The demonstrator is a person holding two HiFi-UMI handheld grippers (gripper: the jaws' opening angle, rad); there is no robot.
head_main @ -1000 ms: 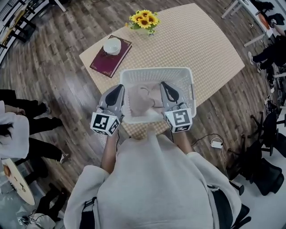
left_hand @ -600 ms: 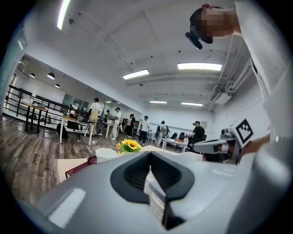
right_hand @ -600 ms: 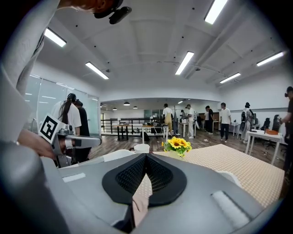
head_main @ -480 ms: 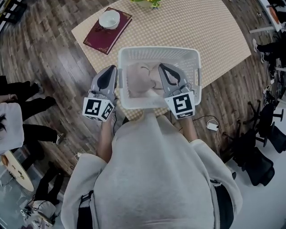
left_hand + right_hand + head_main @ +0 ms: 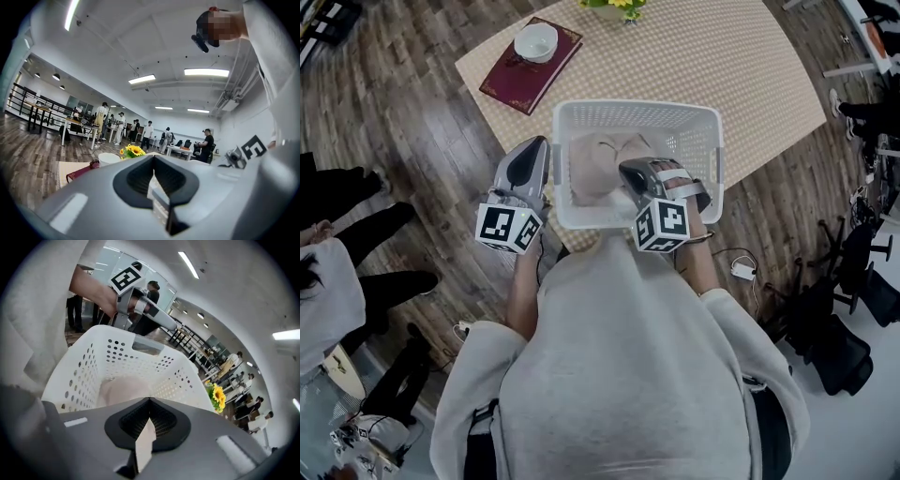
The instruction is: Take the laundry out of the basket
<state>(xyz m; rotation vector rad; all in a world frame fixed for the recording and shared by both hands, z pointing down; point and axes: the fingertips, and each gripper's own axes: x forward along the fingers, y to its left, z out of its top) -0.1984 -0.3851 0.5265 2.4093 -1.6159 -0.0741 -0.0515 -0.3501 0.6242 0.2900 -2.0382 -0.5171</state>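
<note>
Basket, white perforated plastic, sat at near edge of checked table. Laundry, one pale pinkish heap, lay on basket floor, bunched toward 9 o'clock side, none of it lifted.

L gripper was outside the wall at basket's 9 o'clock, level, jaws together on nothing. Prob. parked there to brace the basket; contact w/ wall not clear.

R gripper was inside the rim at 5 o'clock, rolled onto its side, nose tipped down toward 10 o'clock at the heap. Jaws together, nothing between, cloth just ahead of tips. Judged a reach-in; jaws would need to part before any grab.

Maroon book w/ white bowl on it at 11 o'clock of basket, sunflowers at 12, both well apart, no hindrance.
</note>
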